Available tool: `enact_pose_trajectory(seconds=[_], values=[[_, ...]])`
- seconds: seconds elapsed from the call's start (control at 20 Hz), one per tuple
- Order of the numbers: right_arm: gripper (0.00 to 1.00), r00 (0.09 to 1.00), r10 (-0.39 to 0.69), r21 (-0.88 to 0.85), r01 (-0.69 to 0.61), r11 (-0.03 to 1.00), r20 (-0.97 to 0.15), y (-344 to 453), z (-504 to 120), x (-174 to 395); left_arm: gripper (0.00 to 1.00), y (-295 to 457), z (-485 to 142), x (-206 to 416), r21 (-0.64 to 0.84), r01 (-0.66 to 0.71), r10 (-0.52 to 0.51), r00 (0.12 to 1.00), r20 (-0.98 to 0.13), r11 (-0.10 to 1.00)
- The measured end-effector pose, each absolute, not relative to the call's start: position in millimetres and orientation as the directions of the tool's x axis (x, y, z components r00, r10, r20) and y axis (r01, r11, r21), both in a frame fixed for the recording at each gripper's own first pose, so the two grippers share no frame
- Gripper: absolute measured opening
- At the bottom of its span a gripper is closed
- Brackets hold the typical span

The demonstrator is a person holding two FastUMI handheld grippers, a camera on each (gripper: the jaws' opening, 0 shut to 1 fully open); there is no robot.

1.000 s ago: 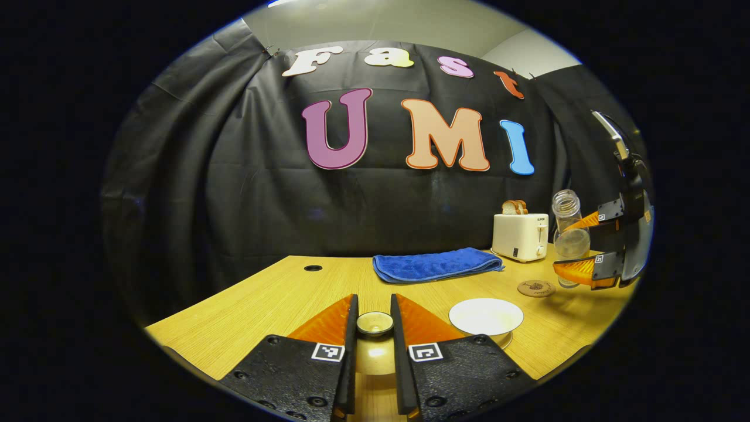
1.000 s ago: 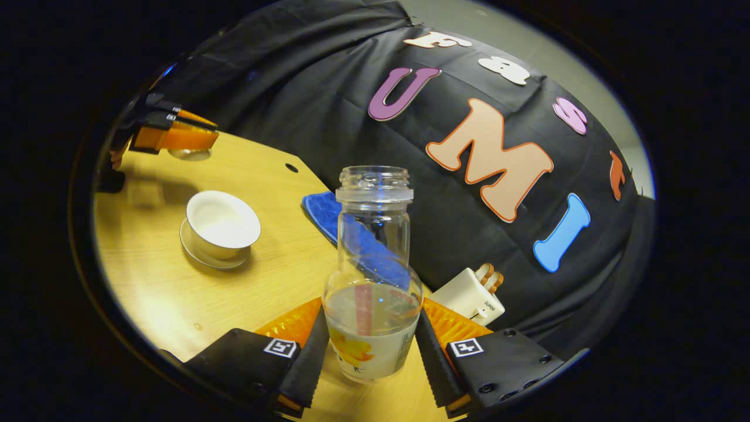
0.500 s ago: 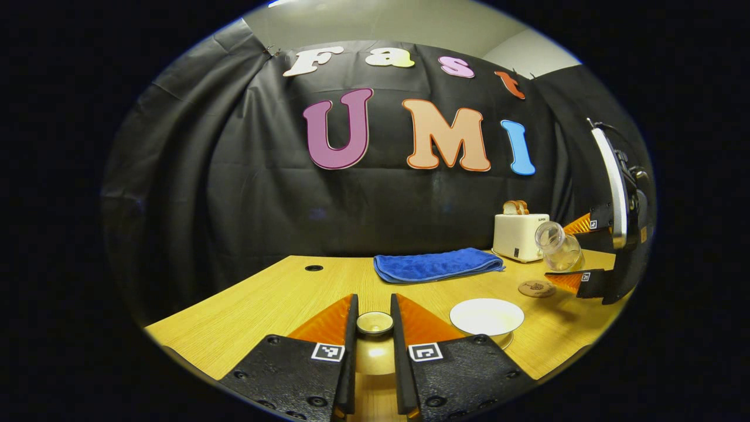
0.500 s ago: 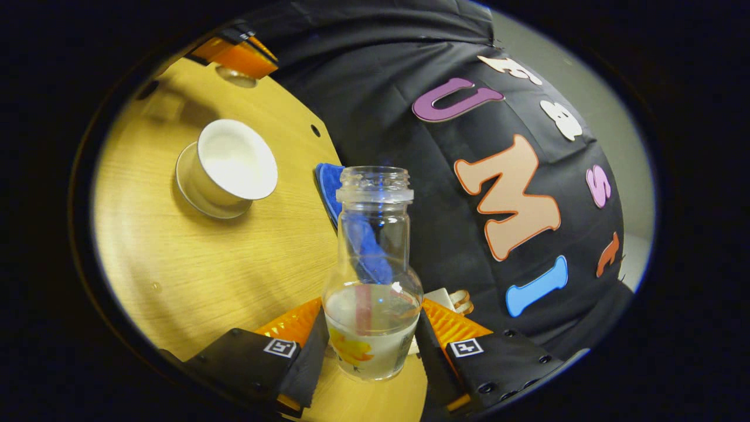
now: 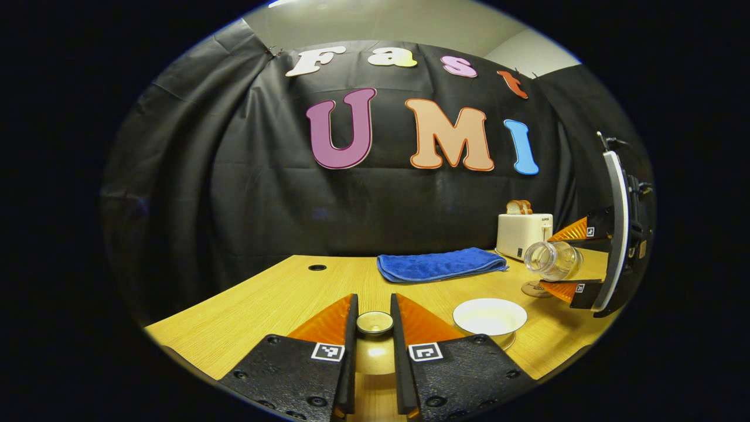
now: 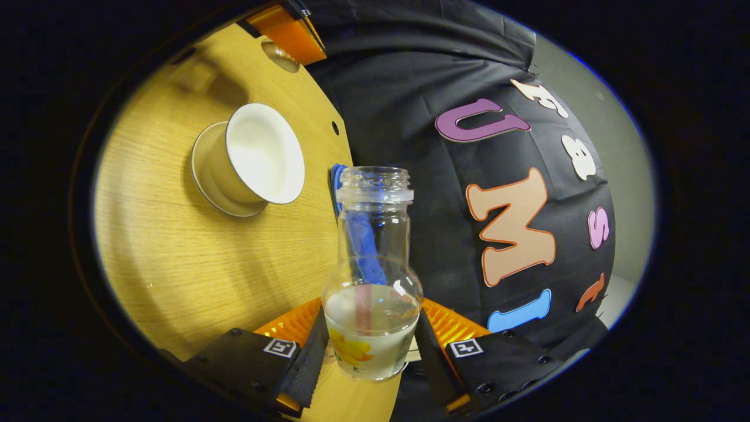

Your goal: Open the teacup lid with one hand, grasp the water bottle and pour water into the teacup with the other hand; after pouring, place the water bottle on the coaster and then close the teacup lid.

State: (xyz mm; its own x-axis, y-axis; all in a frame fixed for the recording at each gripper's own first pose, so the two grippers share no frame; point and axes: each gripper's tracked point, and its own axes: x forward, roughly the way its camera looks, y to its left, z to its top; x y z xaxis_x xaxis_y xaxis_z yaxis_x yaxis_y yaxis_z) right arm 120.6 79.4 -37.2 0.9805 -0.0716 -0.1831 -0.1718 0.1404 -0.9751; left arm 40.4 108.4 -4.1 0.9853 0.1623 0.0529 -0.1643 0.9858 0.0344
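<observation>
My left gripper [image 5: 374, 328] is shut on the small round knob of the teacup lid [image 5: 374, 323], held above the wooden table [image 5: 281, 293]. The open white teacup [image 5: 490, 317] sits on its saucer just to the right. Farther right, my right gripper [image 5: 571, 258] holds the clear glass water bottle [image 5: 552, 260] tipped almost flat, mouth toward the cup. In the right gripper view my right gripper [image 6: 370, 343] is shut on the water bottle [image 6: 371, 275], the teacup [image 6: 258, 155] lies upper left, and the left gripper [image 6: 287, 26] is at the top edge. The coaster [image 5: 532, 289] is partly hidden behind the bottle.
A folded blue towel [image 5: 439, 265] lies at the back of the table. A white toaster [image 5: 523, 233] with bread in it stands at the back right. A small round hole [image 5: 317, 267] is in the tabletop at the back left.
The right gripper has tipped the bottle from upright to nearly horizontal and moved it toward the teacup. The left gripper has stayed still with the lid.
</observation>
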Motion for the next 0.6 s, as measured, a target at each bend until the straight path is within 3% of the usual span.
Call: enact_pose_trajectory(seconds=[0.1, 0.35, 0.6], values=[[0.8, 0.982, -0.066, -0.98, -0.167, 0.111, -0.174, 82, -37, 122, 0.25, 109, -4, 40, 0.034, -0.169, 0.167, 0.984, 0.053, 0.985], [0.77, 0.991, -0.044, -0.992, -0.128, 0.01, -0.128, 90, -35, 122, 0.25, 110, -4, 39, 0.034, -0.172, 0.171, 0.984, 0.053, 0.984], [0.8, 0.998, -0.006, -0.988, -0.057, -0.141, -0.057, 100, -26, 125, 0.25, 111, -3, 39, 0.034, -0.179, 0.177, 0.983, 0.054, 0.983]])
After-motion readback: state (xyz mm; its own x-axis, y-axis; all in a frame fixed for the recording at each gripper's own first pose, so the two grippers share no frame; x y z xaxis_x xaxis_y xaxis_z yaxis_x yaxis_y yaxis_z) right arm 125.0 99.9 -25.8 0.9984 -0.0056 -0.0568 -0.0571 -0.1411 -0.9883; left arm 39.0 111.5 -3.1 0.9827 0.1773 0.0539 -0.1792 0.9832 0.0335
